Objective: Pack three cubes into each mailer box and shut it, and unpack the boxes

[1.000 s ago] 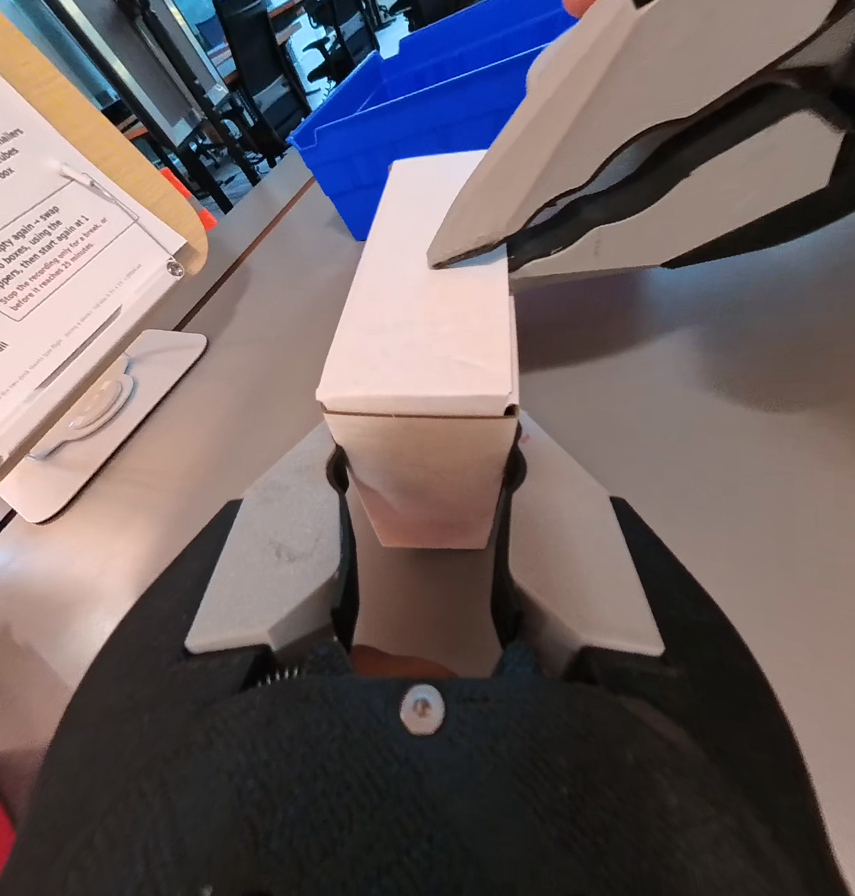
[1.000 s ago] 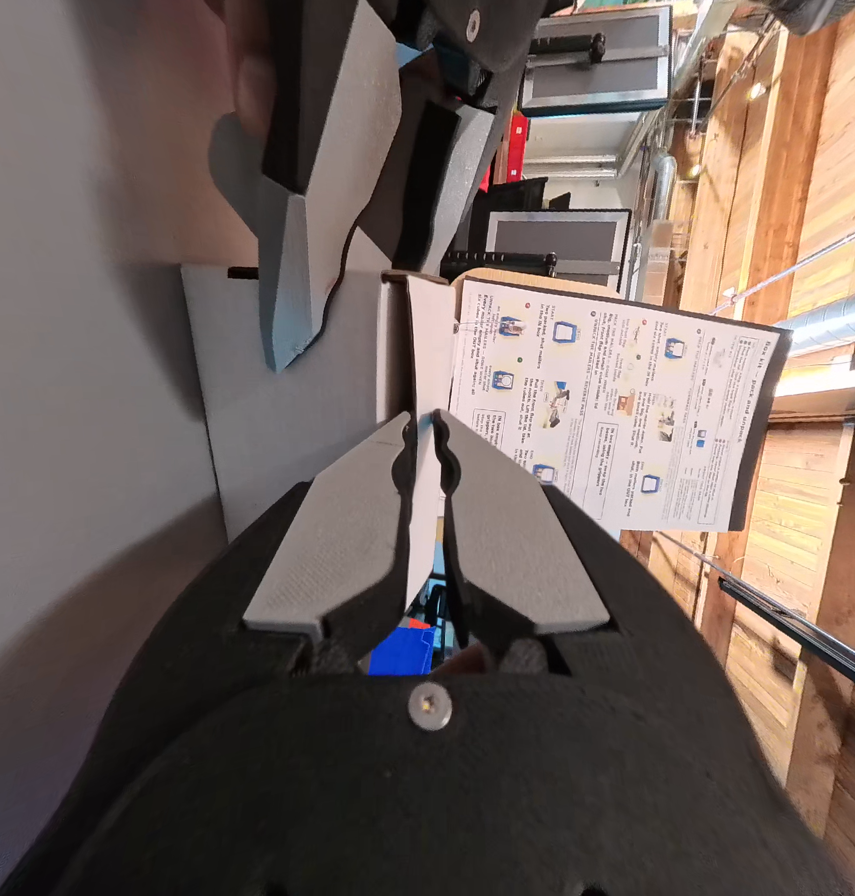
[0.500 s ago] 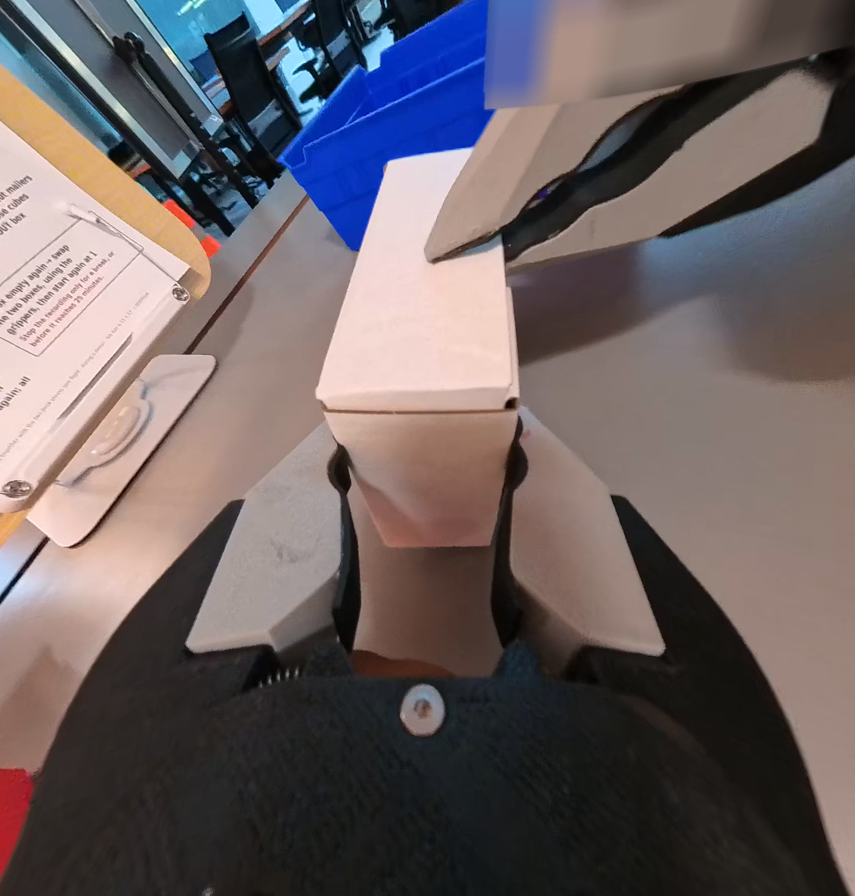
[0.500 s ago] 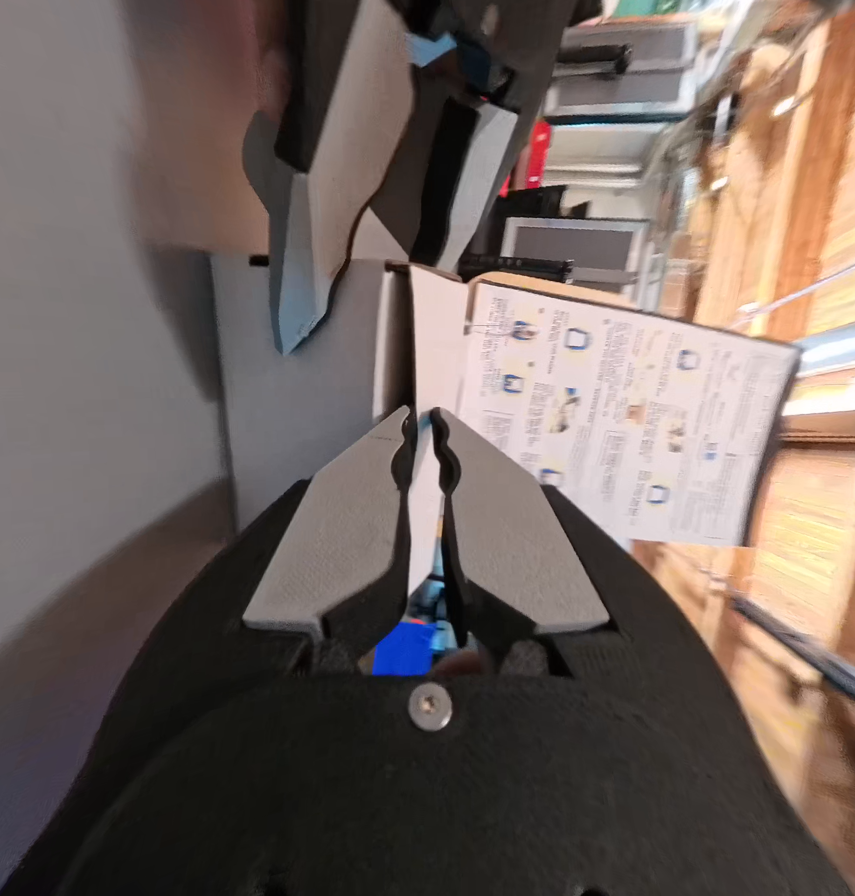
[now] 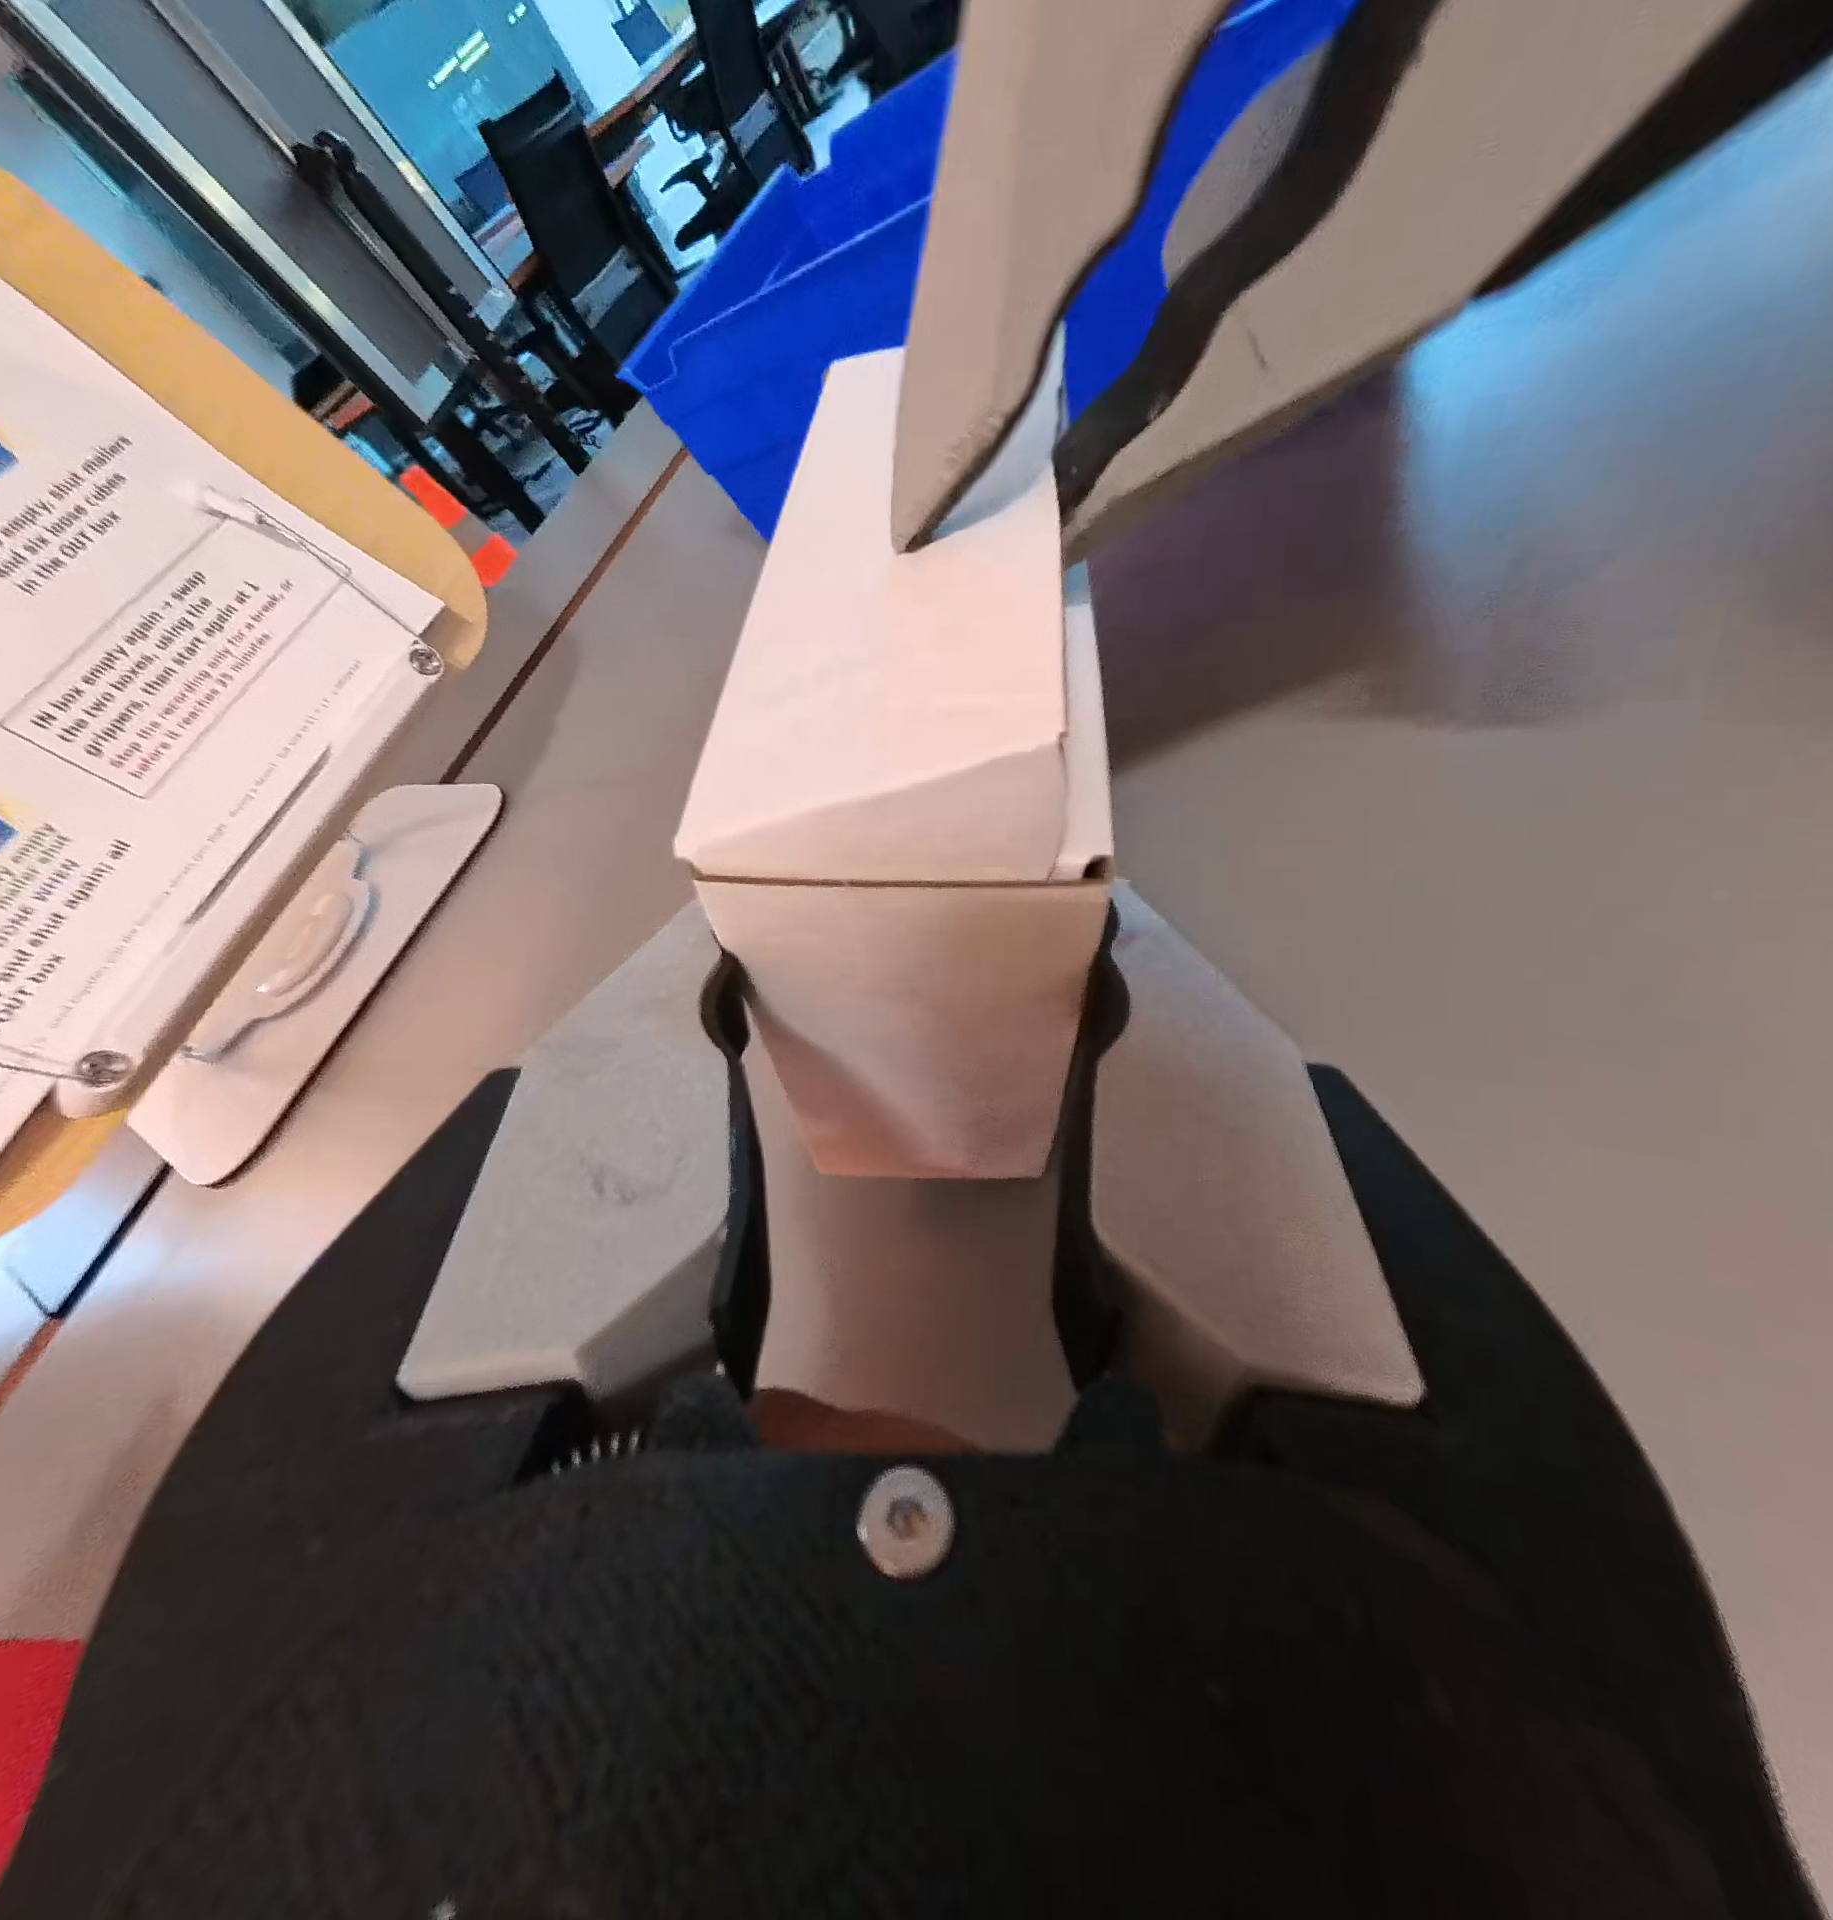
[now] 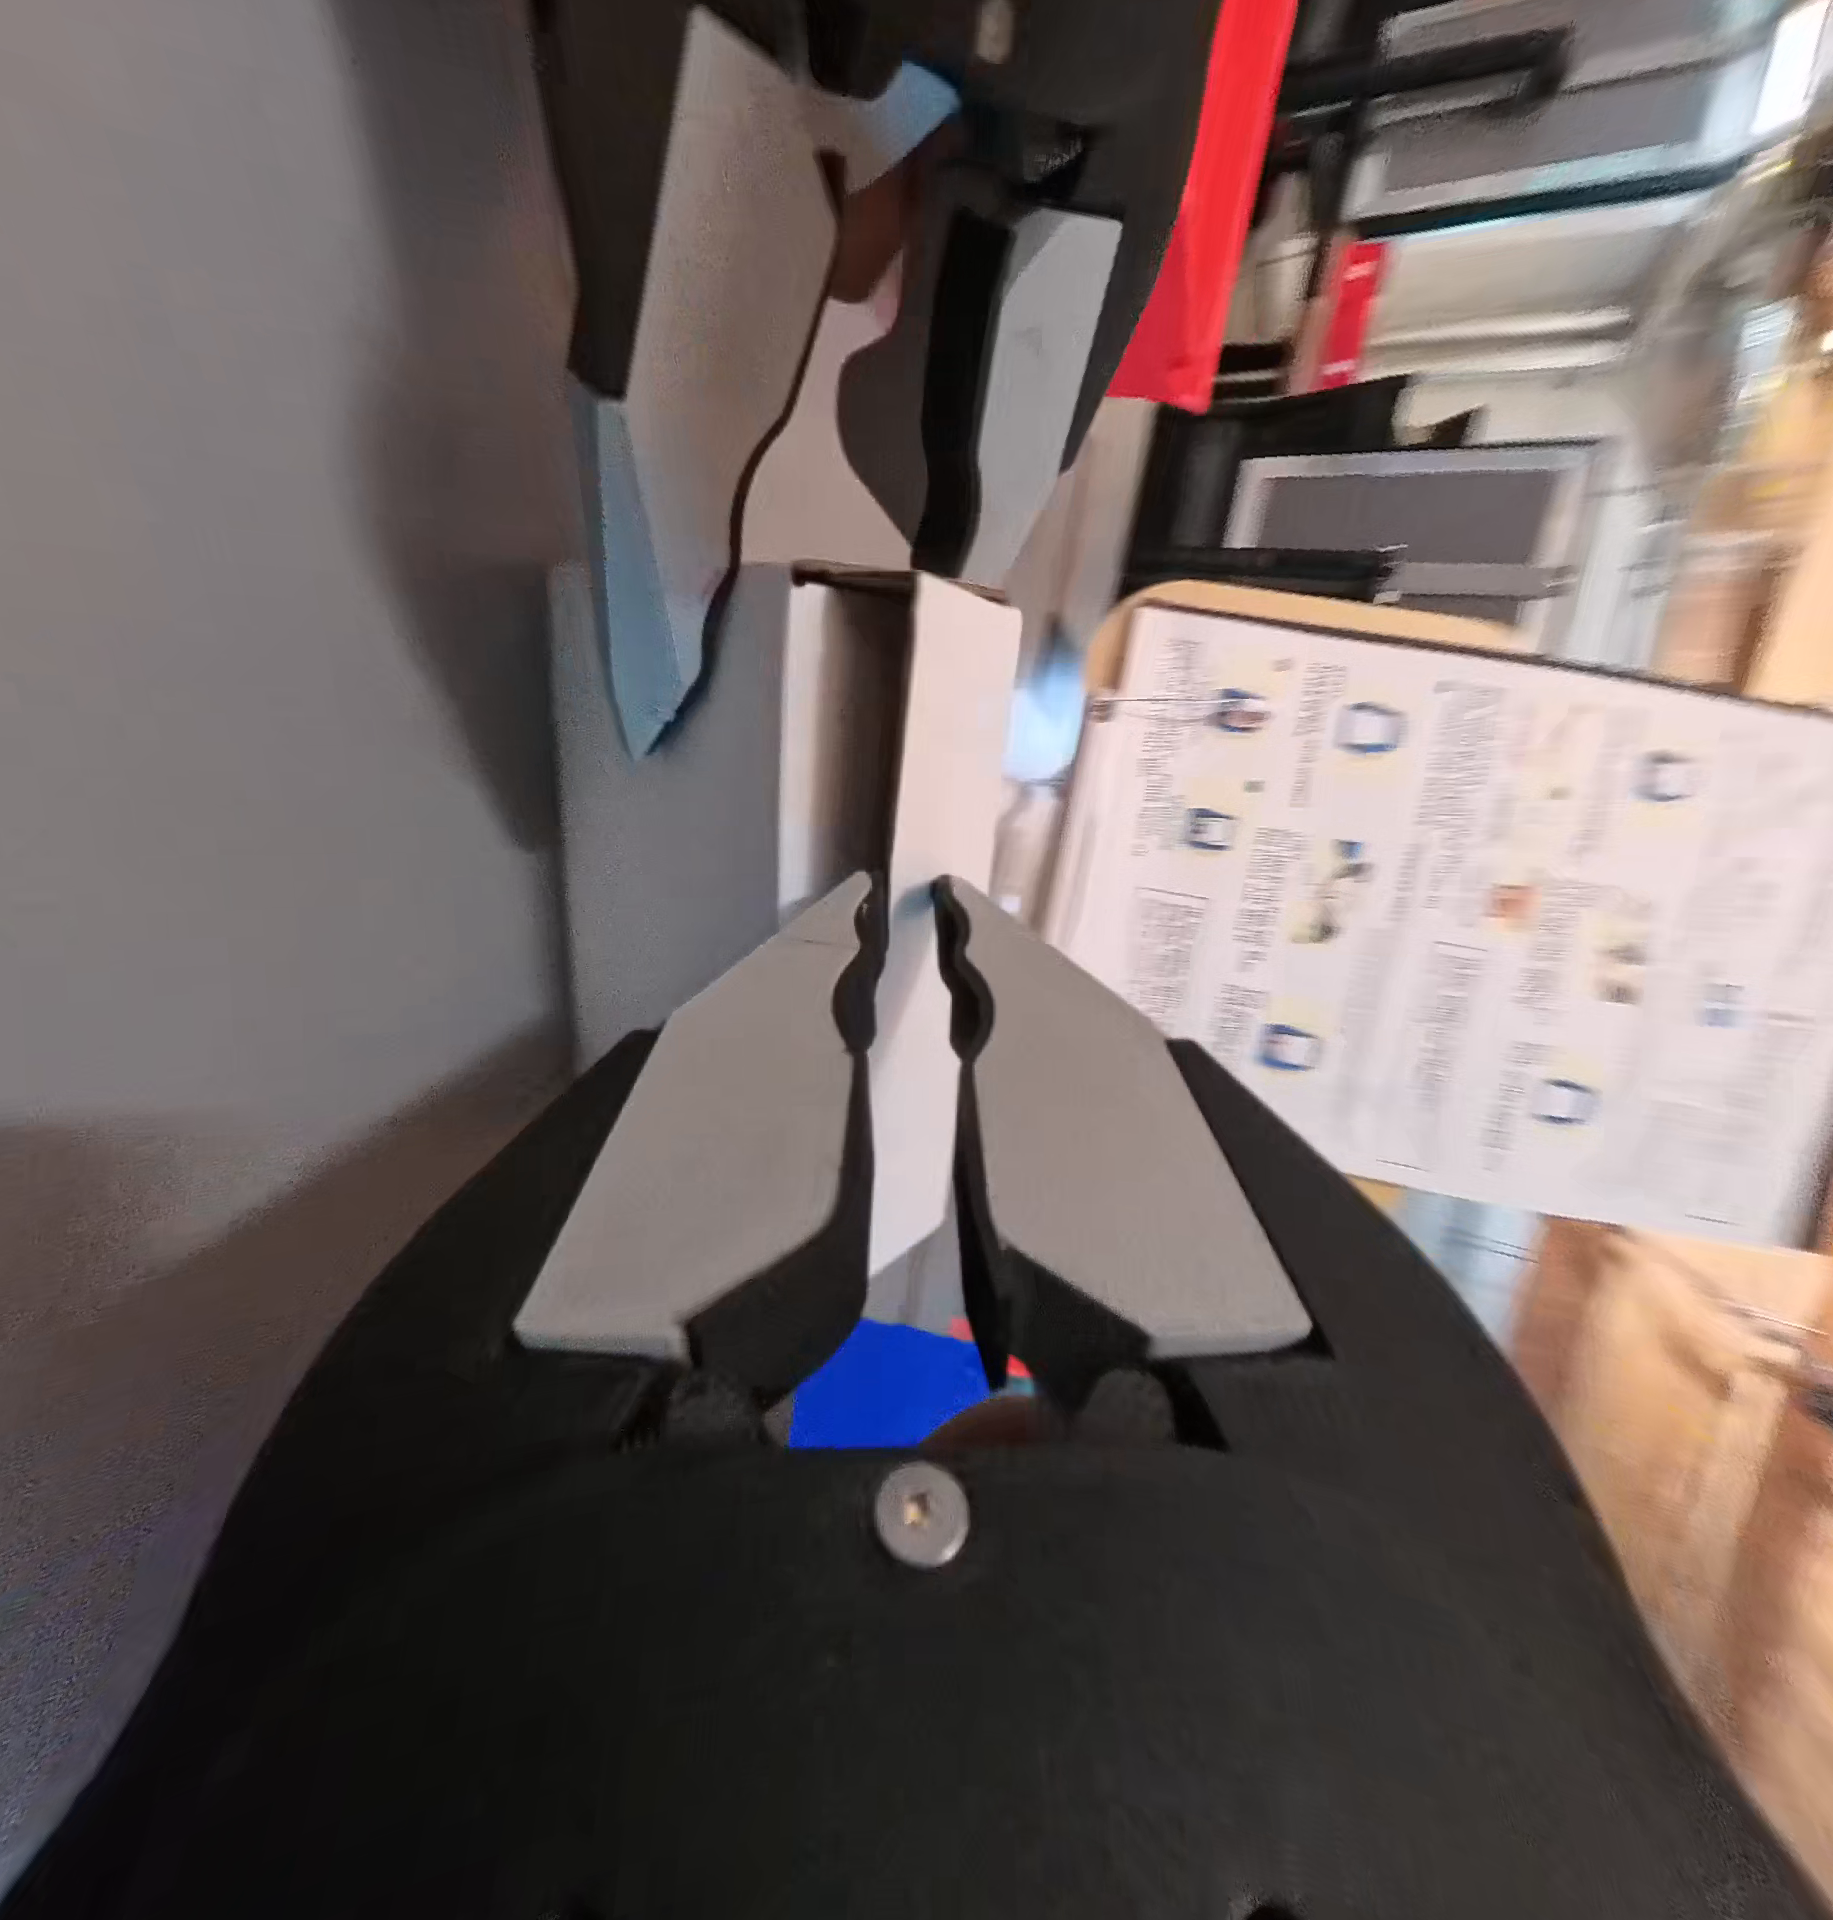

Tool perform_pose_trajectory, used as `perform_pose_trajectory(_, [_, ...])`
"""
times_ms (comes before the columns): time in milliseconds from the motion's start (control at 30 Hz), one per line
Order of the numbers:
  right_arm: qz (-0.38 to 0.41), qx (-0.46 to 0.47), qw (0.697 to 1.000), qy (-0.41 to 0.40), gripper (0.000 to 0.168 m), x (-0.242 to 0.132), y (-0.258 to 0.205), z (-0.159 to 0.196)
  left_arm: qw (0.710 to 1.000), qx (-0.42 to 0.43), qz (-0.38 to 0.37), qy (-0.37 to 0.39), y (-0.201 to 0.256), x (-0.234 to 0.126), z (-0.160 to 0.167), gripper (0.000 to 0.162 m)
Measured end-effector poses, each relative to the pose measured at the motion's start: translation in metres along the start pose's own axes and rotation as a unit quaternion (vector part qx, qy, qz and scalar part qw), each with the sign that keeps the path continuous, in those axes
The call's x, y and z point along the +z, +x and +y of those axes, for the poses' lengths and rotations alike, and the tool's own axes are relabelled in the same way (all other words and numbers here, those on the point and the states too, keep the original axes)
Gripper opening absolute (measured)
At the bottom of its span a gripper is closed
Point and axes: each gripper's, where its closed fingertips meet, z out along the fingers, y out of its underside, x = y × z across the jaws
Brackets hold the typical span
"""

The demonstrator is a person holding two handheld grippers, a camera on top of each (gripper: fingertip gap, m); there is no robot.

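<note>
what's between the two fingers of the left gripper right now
In the left wrist view, the near end of the white mailer box sits between the left gripper's fingers, which press its two sides. The right gripper pinches the lid's far end.

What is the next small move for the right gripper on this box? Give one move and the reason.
Probably swing the right gripper up and away to peel the lid open. Its fingers pinch the lid's edge, the right wrist view shows a dark gap between lid and box wall, and the left gripper clamps the end of the mailer box, steadying it.
</note>
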Motion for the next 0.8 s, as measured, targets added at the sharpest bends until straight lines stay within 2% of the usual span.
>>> perform_pose_trajectory(33, [0.041, -0.031, 0.999, -0.004, 0.005, 0.0, 0.001, 0.0, 1.0, -0.006, 0.004, 0.002, 0.0, 0.0, 0.0, 0.063])
perform_pose_trajectory(133, [0.157, -0.105, 0.982, -0.012, 0.002, -0.003, 0.002, 0.003, 1.0, -0.015, 0.009, 0.005, 0.001, 0.0, -0.001, 0.063])
perform_pose_trajectory(200, [0.188, -0.104, 0.976, -0.02, 0.001, -0.006, 0.001, 0.014, 1.0, -0.021, 0.012, 0.003, 0.001, 0.0, 0.001, 0.064])
perform_pose_trajectory(333, [0.152, -0.037, 0.987, -0.034, 0.005, -0.01, -0.003, 0.038, 1.0, -0.023, 0.021, 0.005, 0.003, 0.0, 0.001, 0.063])
perform_pose_trajectory(400, [0.147, -0.04, 0.988, -0.031, 0.008, -0.013, -0.003, 0.04, 0.999, -0.018, 0.029, 0.008, 0.007, 0.001, -0.001, 0.064])
perform_pose_trajectory(633, [0.157, -0.047, 0.986, -0.031, 0.004, -0.014, -0.006, 0.043, 0.999, -0.012, 0.032, 0.01, 0.01, 0.001, -0.003, 0.063])
perform_pose_trajectory(800, [0.122, -0.035, 0.991, -0.036, 0.004, -0.012, -0.005, 0.044, 1.0, -0.007, 0.027, 0.01, 0.01, 0.001, -0.003, 0.063])
